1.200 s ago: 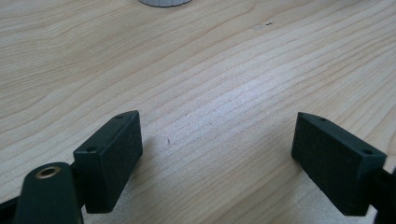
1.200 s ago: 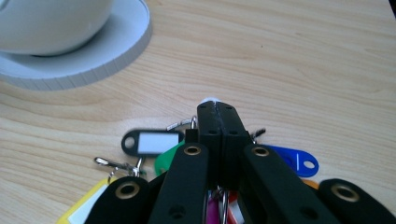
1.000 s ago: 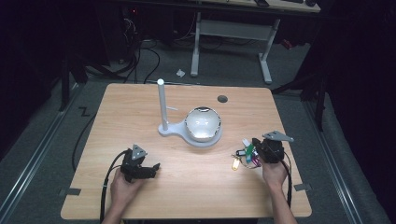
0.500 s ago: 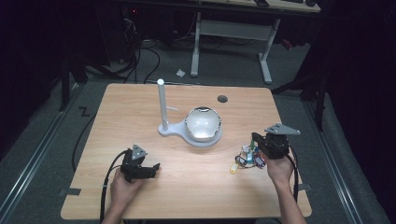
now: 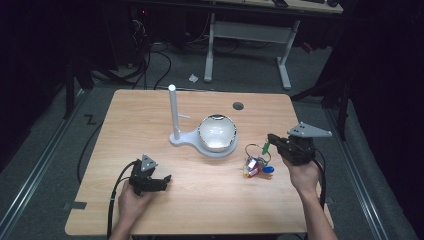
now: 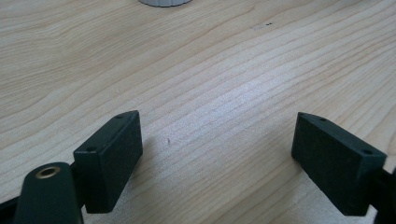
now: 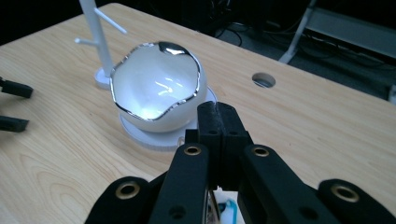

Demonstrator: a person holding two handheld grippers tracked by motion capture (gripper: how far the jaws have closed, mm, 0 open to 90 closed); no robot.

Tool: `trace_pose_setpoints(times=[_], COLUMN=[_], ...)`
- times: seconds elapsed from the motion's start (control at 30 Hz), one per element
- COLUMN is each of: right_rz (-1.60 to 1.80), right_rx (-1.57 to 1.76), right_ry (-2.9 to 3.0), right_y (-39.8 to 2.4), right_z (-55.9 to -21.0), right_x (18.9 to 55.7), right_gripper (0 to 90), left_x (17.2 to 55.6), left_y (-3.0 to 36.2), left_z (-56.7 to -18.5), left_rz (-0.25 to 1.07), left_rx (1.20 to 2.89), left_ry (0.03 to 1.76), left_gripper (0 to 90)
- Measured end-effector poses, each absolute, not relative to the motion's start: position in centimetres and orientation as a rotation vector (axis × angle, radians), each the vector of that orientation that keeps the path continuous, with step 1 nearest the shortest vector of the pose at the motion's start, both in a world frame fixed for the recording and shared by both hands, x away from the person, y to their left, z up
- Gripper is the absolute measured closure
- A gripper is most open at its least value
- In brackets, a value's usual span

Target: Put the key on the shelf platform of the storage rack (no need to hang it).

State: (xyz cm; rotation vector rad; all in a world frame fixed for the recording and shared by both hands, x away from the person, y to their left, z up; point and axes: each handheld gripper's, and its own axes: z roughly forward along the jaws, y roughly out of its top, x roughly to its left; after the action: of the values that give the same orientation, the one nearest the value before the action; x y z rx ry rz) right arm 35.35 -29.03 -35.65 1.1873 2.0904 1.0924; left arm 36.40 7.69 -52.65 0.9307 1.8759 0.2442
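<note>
Keyring [image 5: 256, 159] dangles from my right tongs [image 5: 270, 140], pinched, in the high view; their own view shows pads pressed together. Left tongs [image 6: 217, 156] spread over bare counter [image 6: 210, 70].

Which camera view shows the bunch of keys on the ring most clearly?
The high view shows it best: the key bunch hangs whole from the shut right gripper above the table. The right gripper view shows just a small blue and white part below its jaws. The left gripper view looks at bare wood.
</note>
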Motion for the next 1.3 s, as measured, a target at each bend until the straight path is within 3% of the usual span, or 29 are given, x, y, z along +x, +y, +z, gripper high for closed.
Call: trace_pose_setpoints(times=[1.0, 1.3], right_rz=[1.246, 1.283], right_rx=[0.988, 0.961], right_ry=[2.142, 2.165], right_y=[-24.9, -23.0], right_z=[-26.9, -25.9], right_x=[37.0, 38.7], right_gripper=[90.0, 90.0], left_x=[36.4, 36.4], left_y=[7.7, 7.7], left_z=[-52.7, -52.7], left_rz=[0.246, 0.246], left_rx=[0.934, 0.934], left_ry=[1.874, 1.874], left_gripper=[16.6, 16.6])
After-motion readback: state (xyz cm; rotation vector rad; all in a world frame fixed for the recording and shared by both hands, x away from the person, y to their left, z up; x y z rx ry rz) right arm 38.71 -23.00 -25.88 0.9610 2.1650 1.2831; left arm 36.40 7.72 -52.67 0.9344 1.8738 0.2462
